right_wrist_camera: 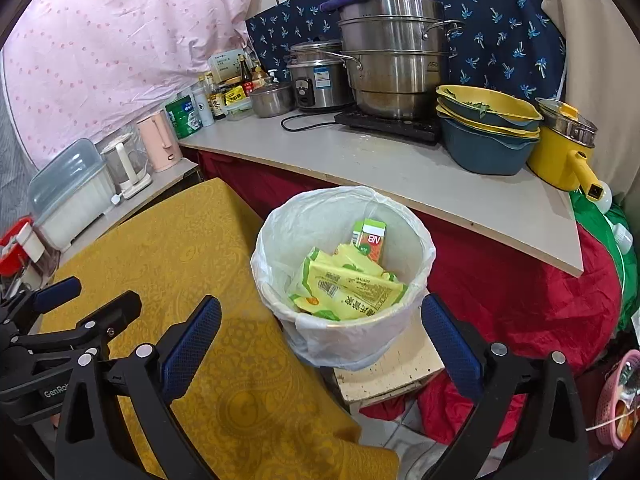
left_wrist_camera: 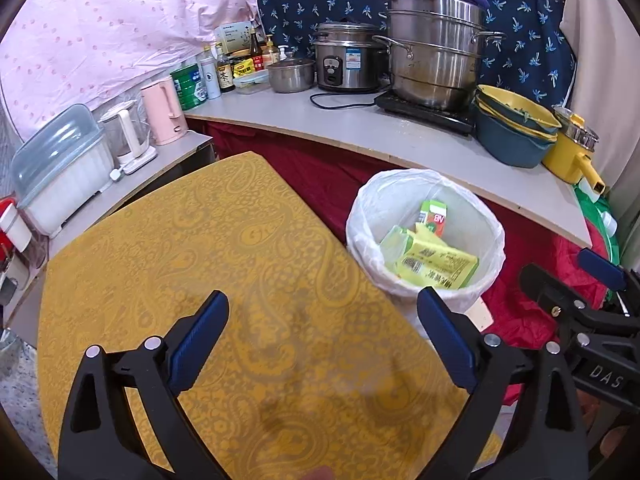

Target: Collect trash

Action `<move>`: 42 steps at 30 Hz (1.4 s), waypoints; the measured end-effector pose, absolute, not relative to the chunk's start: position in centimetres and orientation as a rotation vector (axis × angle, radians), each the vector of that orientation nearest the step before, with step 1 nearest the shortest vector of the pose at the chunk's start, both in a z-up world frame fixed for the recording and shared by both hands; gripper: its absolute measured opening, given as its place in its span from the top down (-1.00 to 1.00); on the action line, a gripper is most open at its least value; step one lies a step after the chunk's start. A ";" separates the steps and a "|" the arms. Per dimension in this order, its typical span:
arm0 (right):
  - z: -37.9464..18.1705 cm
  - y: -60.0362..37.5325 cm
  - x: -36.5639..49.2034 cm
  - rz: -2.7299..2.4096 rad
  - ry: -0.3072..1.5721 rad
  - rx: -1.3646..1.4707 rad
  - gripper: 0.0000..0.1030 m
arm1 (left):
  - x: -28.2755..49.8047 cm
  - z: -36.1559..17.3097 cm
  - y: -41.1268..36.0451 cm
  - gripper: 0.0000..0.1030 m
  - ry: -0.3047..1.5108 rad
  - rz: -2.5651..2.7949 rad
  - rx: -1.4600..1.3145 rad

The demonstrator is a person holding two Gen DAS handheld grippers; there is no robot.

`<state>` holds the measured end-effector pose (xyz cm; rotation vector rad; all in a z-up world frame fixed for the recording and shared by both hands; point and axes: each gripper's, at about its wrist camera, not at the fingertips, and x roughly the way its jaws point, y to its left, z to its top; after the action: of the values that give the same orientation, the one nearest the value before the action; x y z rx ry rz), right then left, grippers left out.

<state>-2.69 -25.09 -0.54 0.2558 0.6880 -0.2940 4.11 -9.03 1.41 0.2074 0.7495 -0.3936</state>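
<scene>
Hovering over the yellow-clothed surface, the left hand-held gripper and right hand-held gripper gape empty; beyond, yellow wrappers and a carton lie inside the white-lined bin.

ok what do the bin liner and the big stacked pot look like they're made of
Bin liner: thin plastic film, by the look; white, translucent, wrinkled, folded over the rim.
Big stacked pot: likely stainless steel; shiny silver, brushed walls with reflections, stained near the base.

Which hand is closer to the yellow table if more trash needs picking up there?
Probably left: the left hand-held gripper hangs open over the yellow table, while the right hand-held gripper is open by the bin.
</scene>
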 end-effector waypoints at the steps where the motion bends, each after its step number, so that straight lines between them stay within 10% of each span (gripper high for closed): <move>1: -0.6 -25.0 -2.9 -0.292 0.691 0.259 -0.88 | 3.9 1.3 -8.8 -0.77 0.750 -0.390 0.213; 42: -4.0 -23.9 -5.5 -0.309 0.750 0.185 -0.88 | 1.8 -2.4 -8.9 -0.78 0.815 -0.385 0.241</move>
<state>-5.52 -23.93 -3.97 0.1850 0.7502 -0.3085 1.76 -8.86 -2.43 0.2405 0.8152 -0.3847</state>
